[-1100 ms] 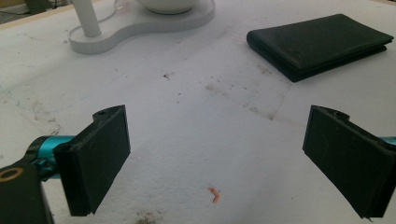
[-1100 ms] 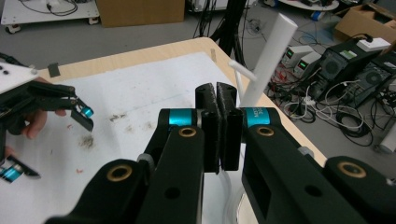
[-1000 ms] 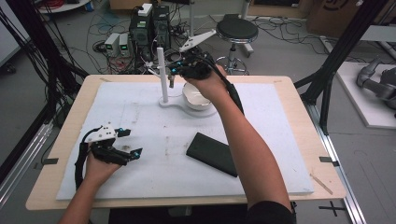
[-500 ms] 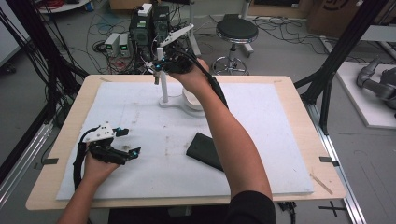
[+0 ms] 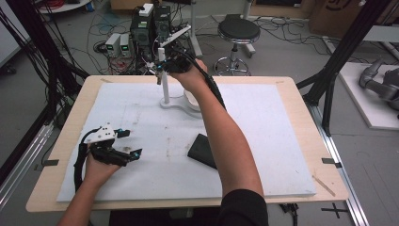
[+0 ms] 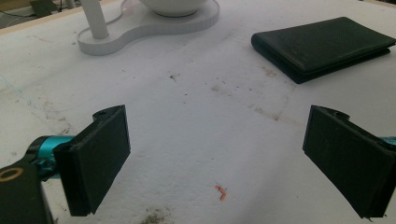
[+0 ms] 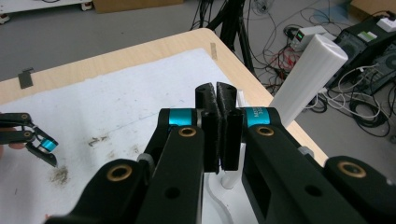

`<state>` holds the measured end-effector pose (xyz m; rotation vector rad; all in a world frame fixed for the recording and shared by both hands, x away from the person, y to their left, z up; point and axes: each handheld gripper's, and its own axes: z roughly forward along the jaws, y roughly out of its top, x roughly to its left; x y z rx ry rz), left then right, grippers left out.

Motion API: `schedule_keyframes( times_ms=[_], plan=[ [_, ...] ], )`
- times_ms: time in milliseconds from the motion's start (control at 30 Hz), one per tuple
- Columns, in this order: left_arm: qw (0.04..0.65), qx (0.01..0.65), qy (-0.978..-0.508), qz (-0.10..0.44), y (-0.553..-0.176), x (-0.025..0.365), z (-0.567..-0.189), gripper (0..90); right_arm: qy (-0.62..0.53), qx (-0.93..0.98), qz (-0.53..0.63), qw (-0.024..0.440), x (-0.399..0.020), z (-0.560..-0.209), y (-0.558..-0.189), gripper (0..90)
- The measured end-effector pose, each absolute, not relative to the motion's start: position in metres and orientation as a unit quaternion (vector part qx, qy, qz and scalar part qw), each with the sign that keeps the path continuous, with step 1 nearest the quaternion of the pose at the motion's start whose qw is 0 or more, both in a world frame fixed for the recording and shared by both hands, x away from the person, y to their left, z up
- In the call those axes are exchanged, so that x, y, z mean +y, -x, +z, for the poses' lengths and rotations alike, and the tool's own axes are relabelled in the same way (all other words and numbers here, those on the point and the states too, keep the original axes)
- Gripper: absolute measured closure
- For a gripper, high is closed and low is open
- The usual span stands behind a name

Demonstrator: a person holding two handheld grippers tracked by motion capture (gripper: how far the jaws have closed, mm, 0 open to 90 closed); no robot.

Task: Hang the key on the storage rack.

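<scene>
Stand (image 5: 165,84), white post on a flat white base, sits at the far middle of the desk (image 5: 282,89), with a white bowl (image 6: 173,4) on the same base just beside the post. Right tongs (image 5: 162,66) sit up at the post's top; in the right gripper view the 2 pads are pressed together with nothing visible between them, and the post passes just beside and behind them. Contact with the post is hard to call from the high view, probably touching or nearly so.

Left tongs (image 5: 128,143) rest low on the desk, near side of the stand and well apart from it, jaws spread wide, holding nothing. Black wallet (image 5: 203,150) lies flat on the near side of the stand, partly under the right forearm.

Risks: closed tongs pushing sideways on the tall post could tip or slide the stand and upset the bowl. Trailing cable could snag the post top. Forearm dropping could drag the wallet.
</scene>
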<state>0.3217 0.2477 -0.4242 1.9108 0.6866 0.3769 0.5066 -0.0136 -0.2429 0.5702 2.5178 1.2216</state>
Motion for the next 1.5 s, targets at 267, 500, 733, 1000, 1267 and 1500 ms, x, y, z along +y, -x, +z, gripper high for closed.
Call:
schedule_keyframes(
  times_ms=[267, 500, 733, 1000, 1267, 1500],
  plan=[
    [0.512, 0.285, -0.796, 0.153, -0.322, 0.248, -0.425, 7.4, -0.212, 0.868, 0.426, 0.142, -0.017, -0.247, -0.514, 90.0],
    [0.512, 0.286, -0.795, 0.153, -0.322, 0.248, -0.425, 7.5, -0.225, 0.863, 0.43, 0.139, -0.021, -0.251, -0.519, 90.0],
    [0.511, 0.286, -0.797, 0.152, -0.322, 0.247, -0.425, 7.4, -0.238, 0.859, 0.429, 0.147, -0.024, -0.257, -0.519, 88.5],
    [0.509, 0.287, -0.797, 0.151, -0.323, 0.247, -0.426, 7.4, -0.244, 0.853, 0.433, 0.161, -0.037, -0.248, -0.505, 67.4],
    [0.506, 0.288, -0.799, 0.15, -0.322, 0.246, -0.426, 7.4, -0.251, 0.846, 0.437, 0.174, -0.088, -0.248, -0.475, 48.7],
    [0.505, 0.288, -0.799, 0.152, -0.322, 0.247, -0.425, 7.4, -0.267, 0.838, 0.445, 0.169, -0.133, -0.259, -0.445, 36.7]
  ],
)
